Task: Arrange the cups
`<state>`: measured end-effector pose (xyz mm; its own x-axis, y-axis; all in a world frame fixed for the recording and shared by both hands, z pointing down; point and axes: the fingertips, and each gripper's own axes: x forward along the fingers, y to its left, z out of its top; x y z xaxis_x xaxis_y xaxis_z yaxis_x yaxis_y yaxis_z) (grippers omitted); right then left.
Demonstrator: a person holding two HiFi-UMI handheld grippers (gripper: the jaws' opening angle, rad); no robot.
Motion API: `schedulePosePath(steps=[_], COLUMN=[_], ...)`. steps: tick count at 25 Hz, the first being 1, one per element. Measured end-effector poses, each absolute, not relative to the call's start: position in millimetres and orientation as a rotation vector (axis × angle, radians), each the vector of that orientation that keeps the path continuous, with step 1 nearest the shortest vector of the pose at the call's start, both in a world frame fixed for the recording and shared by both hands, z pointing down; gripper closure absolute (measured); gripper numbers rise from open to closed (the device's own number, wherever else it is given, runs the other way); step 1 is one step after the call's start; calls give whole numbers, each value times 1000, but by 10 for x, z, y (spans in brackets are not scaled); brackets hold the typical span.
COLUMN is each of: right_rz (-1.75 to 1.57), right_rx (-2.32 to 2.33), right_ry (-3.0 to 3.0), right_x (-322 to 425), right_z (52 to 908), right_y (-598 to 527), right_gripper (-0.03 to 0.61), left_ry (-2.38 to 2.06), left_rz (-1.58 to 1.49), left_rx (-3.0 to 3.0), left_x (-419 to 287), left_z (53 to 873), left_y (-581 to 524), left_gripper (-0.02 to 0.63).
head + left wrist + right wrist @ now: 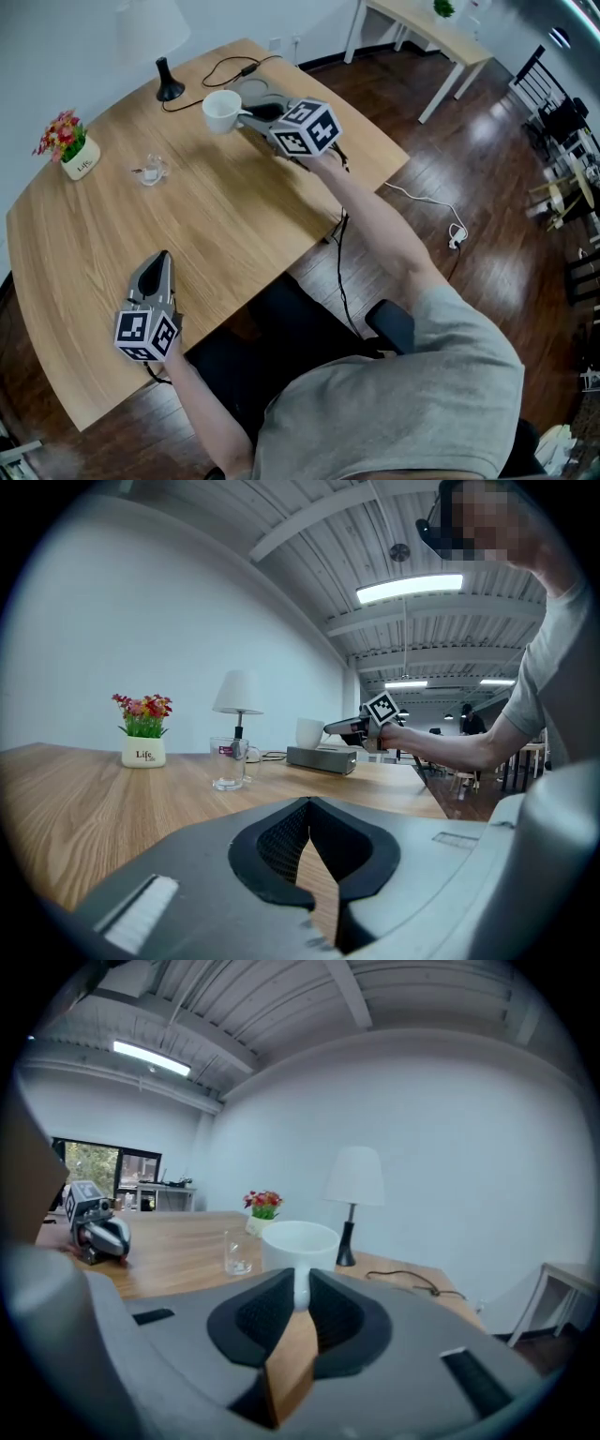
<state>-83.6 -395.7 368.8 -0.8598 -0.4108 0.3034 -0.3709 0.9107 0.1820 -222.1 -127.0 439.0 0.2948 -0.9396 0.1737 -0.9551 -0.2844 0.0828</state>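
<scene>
Hanging over the far side of the table (234, 225), the white cup (222, 111) is pinched by its handle between the jaws of the right gripper (251, 112). The grip is judged to hold it upright for carrying. Its inside is seen bare. The glass cup (152, 170) stands apart, nearer the flower pot (80, 159), apparently empty. The left gripper (161, 261) is pressed together on nothing, parked at the near edge.

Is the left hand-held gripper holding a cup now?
No, the left hand-held gripper has its jaws together with nothing between them; the white cup is held by the right hand-held gripper.
</scene>
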Motion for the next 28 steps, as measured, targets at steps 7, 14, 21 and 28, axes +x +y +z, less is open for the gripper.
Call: schedulePosePath(steps=[7, 14, 21, 28], right_rz=[-21, 51, 46, -16], right_rx=[840, 800, 784, 932], right_ry=[-2596, -2510, -2537, -2535], right_x=[-348, -379, -348, -149], right_z=[3471, 3799, 3803, 3653], right_y=[-5283, -5585, -5517, -5510], right_gripper=[515, 515, 508, 425], left_ry=[-1765, -1783, -1798, -1798], left_rz=[138, 131, 131, 134], left_rx=[2381, 2363, 2363, 2357], left_x=[-2209, -2209, -2246, -2213], left_z=[4403, 4415, 4379, 4384], left_y=[-1267, -1250, -1270, -1260], left_gripper=[611, 611, 611, 611])
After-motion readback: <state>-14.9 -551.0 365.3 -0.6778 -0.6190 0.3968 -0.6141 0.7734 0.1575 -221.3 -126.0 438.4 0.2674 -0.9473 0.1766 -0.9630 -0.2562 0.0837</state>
